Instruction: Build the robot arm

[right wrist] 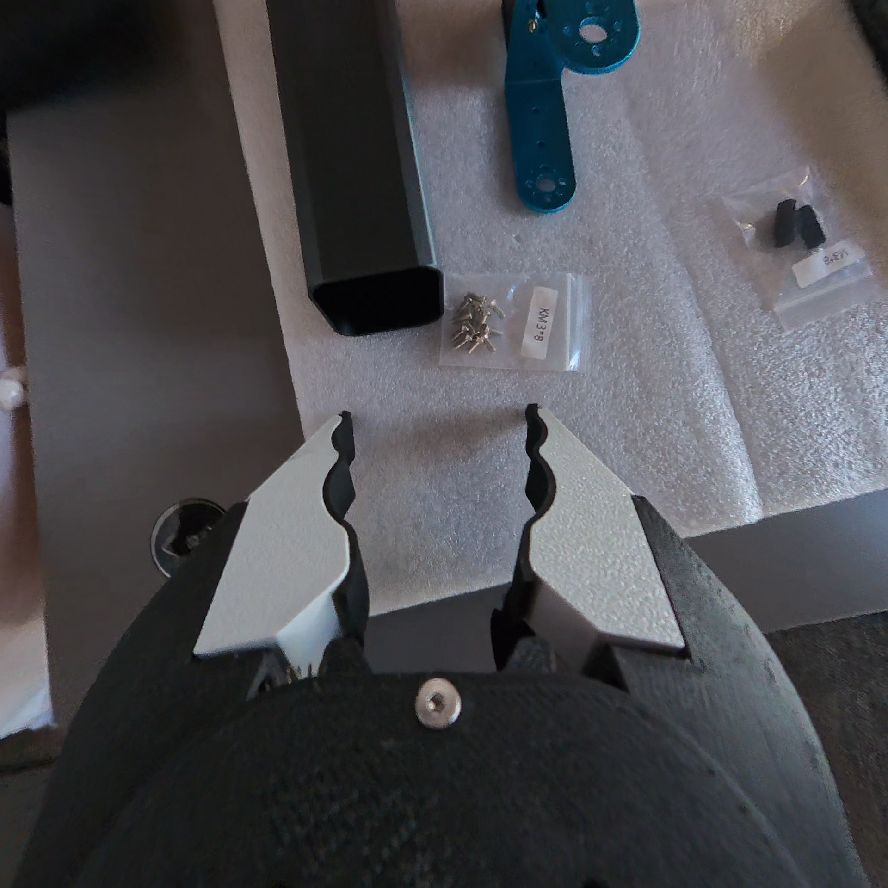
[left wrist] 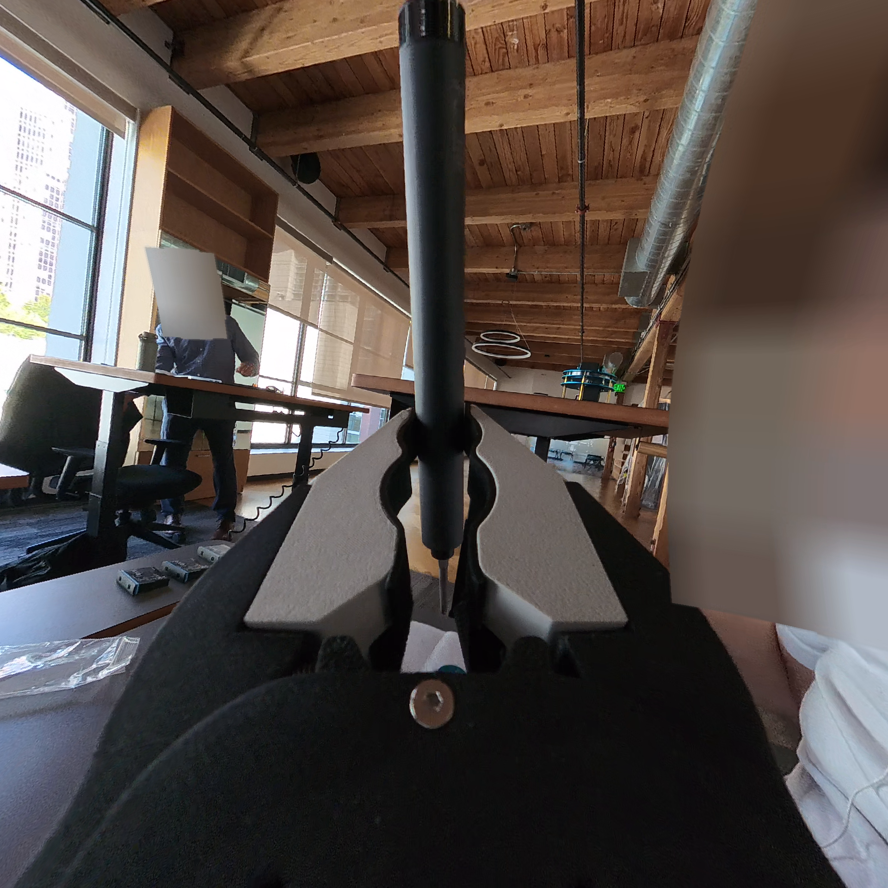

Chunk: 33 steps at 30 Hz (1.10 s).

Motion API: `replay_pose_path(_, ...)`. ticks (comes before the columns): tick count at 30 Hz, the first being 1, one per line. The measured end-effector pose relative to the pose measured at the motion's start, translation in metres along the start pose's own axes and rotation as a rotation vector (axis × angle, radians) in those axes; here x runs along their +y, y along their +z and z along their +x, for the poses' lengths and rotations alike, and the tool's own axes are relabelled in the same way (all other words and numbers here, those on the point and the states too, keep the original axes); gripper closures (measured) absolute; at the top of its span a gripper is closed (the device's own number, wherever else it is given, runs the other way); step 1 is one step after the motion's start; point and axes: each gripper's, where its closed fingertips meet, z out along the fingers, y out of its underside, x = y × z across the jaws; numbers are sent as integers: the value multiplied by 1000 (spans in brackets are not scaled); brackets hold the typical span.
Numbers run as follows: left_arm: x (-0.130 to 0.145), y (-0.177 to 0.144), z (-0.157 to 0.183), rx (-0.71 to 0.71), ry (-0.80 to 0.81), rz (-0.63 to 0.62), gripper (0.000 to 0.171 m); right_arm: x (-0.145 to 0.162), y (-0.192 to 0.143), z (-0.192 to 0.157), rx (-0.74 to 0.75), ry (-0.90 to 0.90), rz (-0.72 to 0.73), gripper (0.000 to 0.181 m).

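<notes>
Between the left claw [left wrist: 439, 427] fingers, a dark pen-shaped screwdriver [left wrist: 434, 240] is sitting clamped, bit pointing back toward the camera. Over the desk's white foam sheet [right wrist: 624, 408], the right claw [right wrist: 437, 413] is hovering wide open and empty, nearest a bag of screws [right wrist: 514, 322] beside a black square tube [right wrist: 355, 168].

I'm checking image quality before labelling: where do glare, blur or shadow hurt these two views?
Left wrist view: window blown out, wide-angle bending at the edges, screwdriver sharp. Right wrist view: blue bracket and black tube slightly soft, screw bag clear, foam sheet evenly lit.
</notes>
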Motion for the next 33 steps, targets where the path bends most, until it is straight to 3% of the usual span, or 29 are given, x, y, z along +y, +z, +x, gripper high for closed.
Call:
replay_pose_path(5,5,2,-3,-6,-6,-19,155,-7,-15,10,-96,-88,-88,106)
replay_pose_path(9,5,2,-2,-6,2,-25,155,-124,-35,21,-37,-164,250,119)
replay_pose_path(11,5,2,-1,-5,9,-26,155,-153,-17,27,-19,-201,236,118)
replay_pose_path(14,5,1,-2,-8,4,-26,155,-149,22,35,-29,-213,47,119)
replay_pose_path(16,3,1,-1,2,-1,-17,155,-145,40,32,-73,-196,0,131)
replay_pose_path(19,2,2,0,10,-4,-15,155,-140,58,36,-73,-165,-33,130)
replay_pose_path(22,4,3,2,19,-10,-18,155,-138,64,38,-81,-139,-52,153)
replay_pose_path(33,5,1,-2,8,-14,-20,155,-141,60,9,-184,-88,-39,154)
